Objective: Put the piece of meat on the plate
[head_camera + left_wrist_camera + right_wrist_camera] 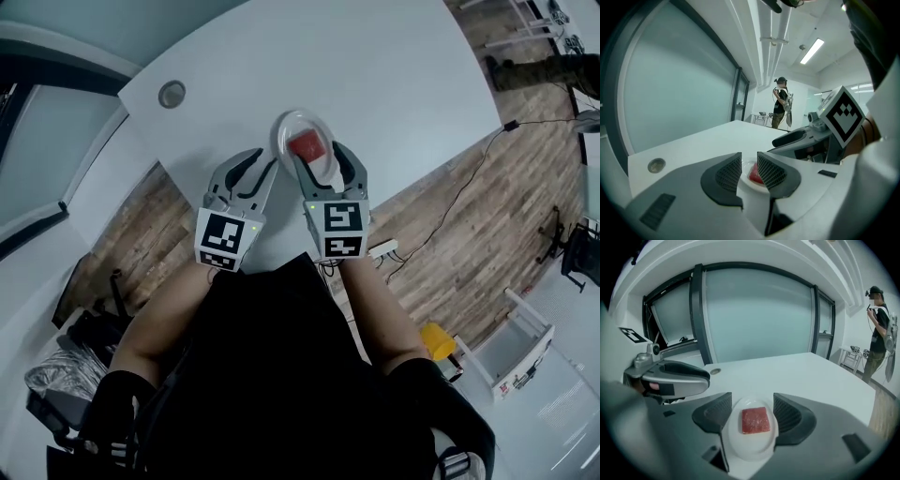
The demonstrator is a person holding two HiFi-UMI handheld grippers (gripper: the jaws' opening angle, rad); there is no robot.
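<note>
A red square piece of meat [306, 145] lies on a small white plate [298, 125] near the white table's near edge. My right gripper [319, 156] hovers over the plate, open, one jaw on each side of it. Its own view shows the meat [756, 420] flat on the plate [752, 448] between the open jaws, which hold nothing. My left gripper [256, 161] sits just left of the plate, open and empty. In its view, the meat [754, 176] and the plate [746, 183] show through the gap between the pads.
A round metal grommet [172, 94] is set in the white table [375, 84] at the far left. A person [877, 329] stands far off across the room. A cable and power strip [382, 249] lie on the wood floor to the right.
</note>
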